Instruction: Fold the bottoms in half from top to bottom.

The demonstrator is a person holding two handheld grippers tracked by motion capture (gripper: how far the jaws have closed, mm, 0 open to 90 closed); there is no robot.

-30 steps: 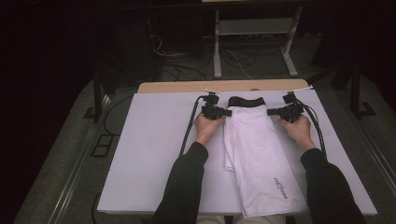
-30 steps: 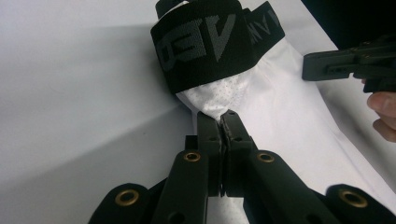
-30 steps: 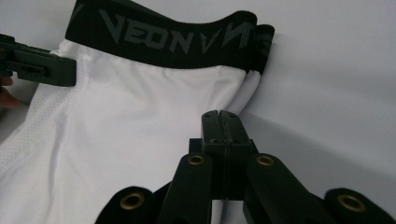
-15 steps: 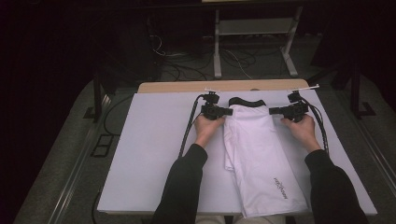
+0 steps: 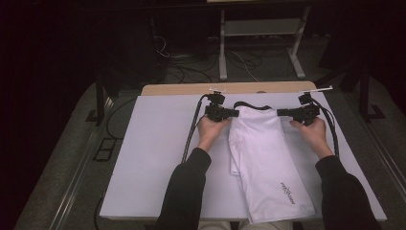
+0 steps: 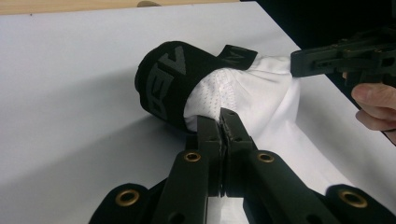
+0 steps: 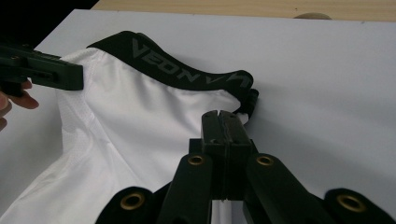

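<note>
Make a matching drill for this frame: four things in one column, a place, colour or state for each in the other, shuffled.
Things:
1. left gripper
2. right gripper
3. waistband
4. shorts

Descriptions:
A. black, with grey lettering
B. white, lying folded down the white table cover, with small print near the hem
C. shut on the shorts at the left end of the waistband
D. shut on the shorts at the right end of the waistband

Pairs: 1-C, 2-D, 3-A, 4-B
</note>
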